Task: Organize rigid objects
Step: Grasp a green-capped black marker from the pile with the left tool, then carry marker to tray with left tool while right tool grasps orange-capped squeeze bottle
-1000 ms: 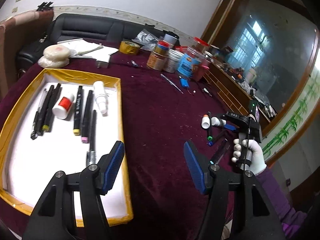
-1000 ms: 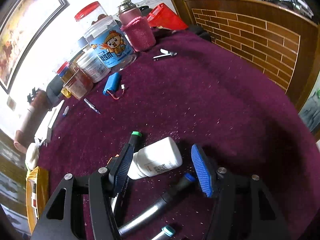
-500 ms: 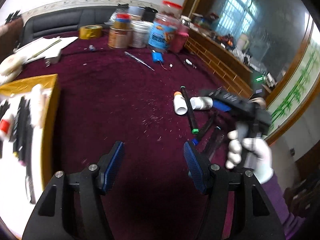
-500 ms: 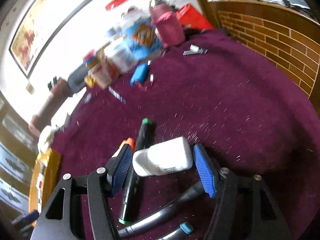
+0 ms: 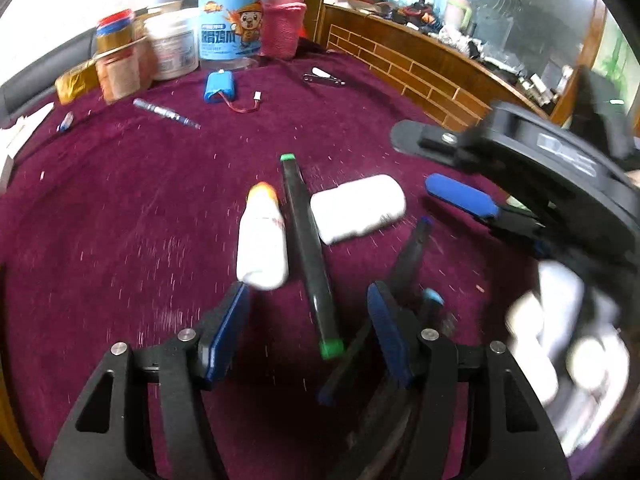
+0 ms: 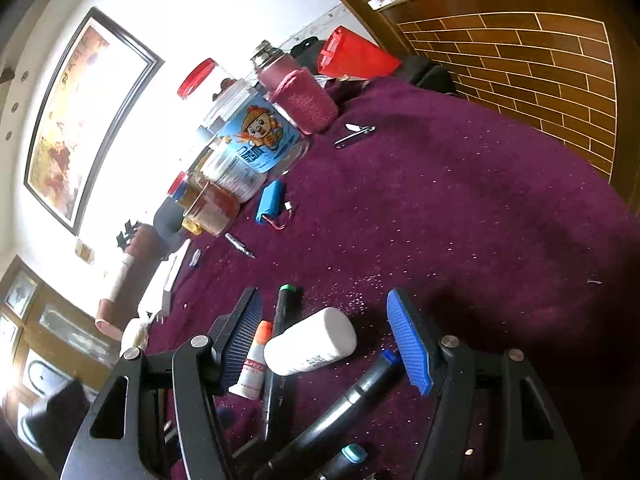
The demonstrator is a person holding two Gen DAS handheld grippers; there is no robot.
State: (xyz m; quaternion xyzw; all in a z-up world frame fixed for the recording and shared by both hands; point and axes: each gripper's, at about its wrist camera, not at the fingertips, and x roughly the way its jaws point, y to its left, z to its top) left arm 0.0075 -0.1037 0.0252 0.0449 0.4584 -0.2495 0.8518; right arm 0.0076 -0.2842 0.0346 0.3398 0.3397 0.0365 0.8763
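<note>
On the maroon cloth lies a pile: a black marker with green caps (image 5: 310, 248), a white glue bottle with an orange cap (image 5: 262, 240), a white pill bottle (image 5: 358, 208) and dark pens (image 5: 412, 252). My left gripper (image 5: 308, 332) hangs over the marker's near green end; its jaws are closing and the pads do not touch the marker. My right gripper (image 6: 324, 340) straddles the pill bottle (image 6: 310, 342) with gaps on both sides, so it is open. In the left wrist view the right gripper's blue pad (image 5: 460, 200) shows beside the bottle, with a gloved hand (image 5: 560, 340) blurred behind.
Several jars (image 5: 232, 28) and a pink-sleeved flask (image 5: 282, 28) stand at the back. A blue battery pack (image 5: 218, 86), nail clippers (image 5: 324, 78) and a thin metal pen (image 5: 166, 112) lie loose. A brick-patterned wooden counter (image 5: 420, 72) borders the table on the right.
My left gripper has swung right from the gold-rimmed tray to the pile and narrowed; the tray has left its view. The right gripper has turned a little, the pill bottle still between its fingers.
</note>
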